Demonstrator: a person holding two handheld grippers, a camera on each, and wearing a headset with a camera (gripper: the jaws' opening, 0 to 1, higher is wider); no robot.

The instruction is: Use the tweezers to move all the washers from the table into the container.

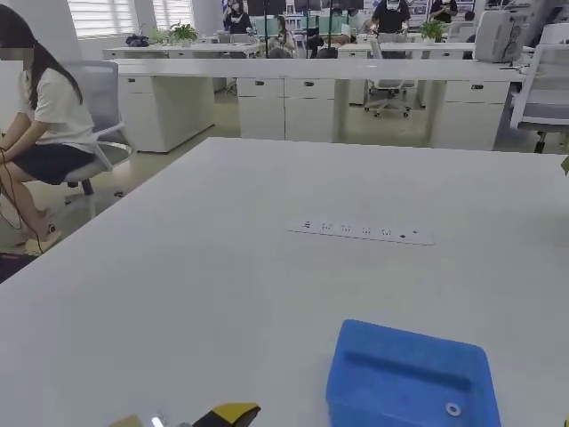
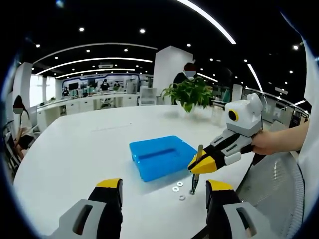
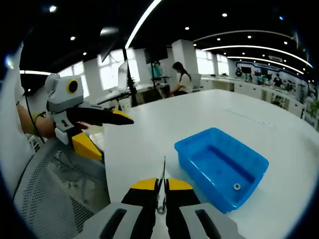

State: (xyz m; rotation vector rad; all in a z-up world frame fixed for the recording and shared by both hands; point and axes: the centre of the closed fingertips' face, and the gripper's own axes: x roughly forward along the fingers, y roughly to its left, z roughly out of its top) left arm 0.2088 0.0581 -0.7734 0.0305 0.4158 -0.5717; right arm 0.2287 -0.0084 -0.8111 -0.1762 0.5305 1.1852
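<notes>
Right tool (image 3: 162, 185) clenched on the tweezers (image 3: 163, 169); left tool (image 2: 164, 184) released. Three washers (image 2: 175, 189) lie on the bench (image 2: 75, 149) just beside the blue container (image 2: 162, 157), one washer (image 3: 237, 186) inside it. Likely fault: a flat washer slips from the tips and skids off the bench.

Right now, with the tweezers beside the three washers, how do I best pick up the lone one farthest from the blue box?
I'd take that washer by its ring: one tip of the tweezers in the hole, the other outside, coming steeply from above. It lies flat on the table, so a sideways pinch has no edge to catch.
</notes>
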